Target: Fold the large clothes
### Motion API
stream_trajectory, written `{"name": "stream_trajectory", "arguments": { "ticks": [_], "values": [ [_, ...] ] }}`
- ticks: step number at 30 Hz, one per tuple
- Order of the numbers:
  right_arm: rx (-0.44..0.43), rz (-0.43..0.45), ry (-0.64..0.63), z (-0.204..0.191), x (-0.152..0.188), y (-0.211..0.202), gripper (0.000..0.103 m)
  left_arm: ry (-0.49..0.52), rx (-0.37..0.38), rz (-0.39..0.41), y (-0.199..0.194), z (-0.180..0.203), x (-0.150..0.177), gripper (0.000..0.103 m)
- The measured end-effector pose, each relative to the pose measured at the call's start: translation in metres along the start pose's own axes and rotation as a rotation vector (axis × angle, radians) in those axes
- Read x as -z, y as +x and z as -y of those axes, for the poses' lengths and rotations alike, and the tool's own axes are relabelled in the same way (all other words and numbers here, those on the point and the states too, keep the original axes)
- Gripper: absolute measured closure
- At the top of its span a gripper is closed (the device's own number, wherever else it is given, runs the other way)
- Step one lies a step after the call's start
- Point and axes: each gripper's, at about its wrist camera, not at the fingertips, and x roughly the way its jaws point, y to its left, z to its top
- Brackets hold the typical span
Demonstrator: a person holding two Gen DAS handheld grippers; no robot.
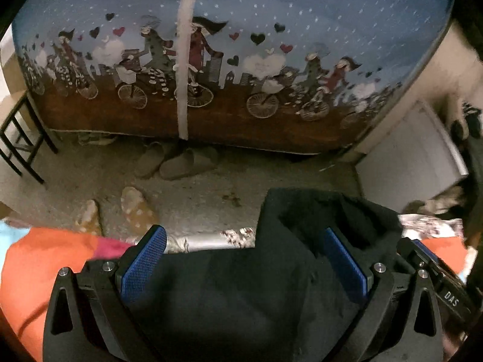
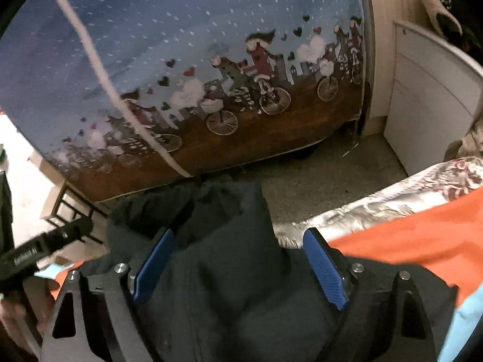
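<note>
Going left to right in the left wrist view: a black stool (image 1: 21,138) stands at the far left beside the bed (image 1: 229,60), whose blue sheet shows cyclists and hearts, with a pale strap (image 1: 185,60) hanging down its middle. On the floor (image 1: 211,193) lie two grey slippers (image 1: 178,160) by the bed edge and two spotted slippers (image 1: 132,208) nearer. An orange cover (image 1: 45,259) lies at the lower left, then a silver patterned strip (image 1: 208,239). The left gripper (image 1: 246,256) tilts steeply down toward the floor, its two blue pads wide apart; the dark garment (image 1: 235,295) lies bunched between them and rises against the right pad, but the left pad stands clear of it, so nothing is clamped. At the far right a white cabinet (image 1: 407,163) stands, and the right gripper's finger pokes in at the lower right edge. In the right wrist view the left gripper (image 2: 45,250) shows as a black bar at the left edge, held by a blurred hand (image 2: 21,310). The right gripper (image 2: 238,259) also points downward, jaws spread, with the garment (image 2: 229,286) humped up between the two blue pads; whether the pads press it I cannot tell, though a gap shows by the right pad. The orange cover (image 2: 392,241) and silver strip (image 2: 362,208) lie to the right.
</note>
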Motion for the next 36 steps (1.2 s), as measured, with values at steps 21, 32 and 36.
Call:
{"name": "stream_trajectory", "arguments": {
  "ticks": [21, 32, 36],
  "values": [
    [-0.038, 0.228, -0.122, -0.024, 0.047, -0.083, 0.091, 0.204, 0.175, 0.103, -0.087, 0.008, 0.049, 0.097],
    [-0.023, 0.414, -0.098, -0.048, 0.164, -0.194, 0.091, 0.46, 0.364, 0.208, -0.19, 0.007, 0.16, 0.098],
    [0.028, 0.456, -0.1, -0.059, 0.205, -0.215, 0.091, 0.486, 0.408, 0.235, -0.205, -0.005, 0.192, 0.098]
  ]
}}
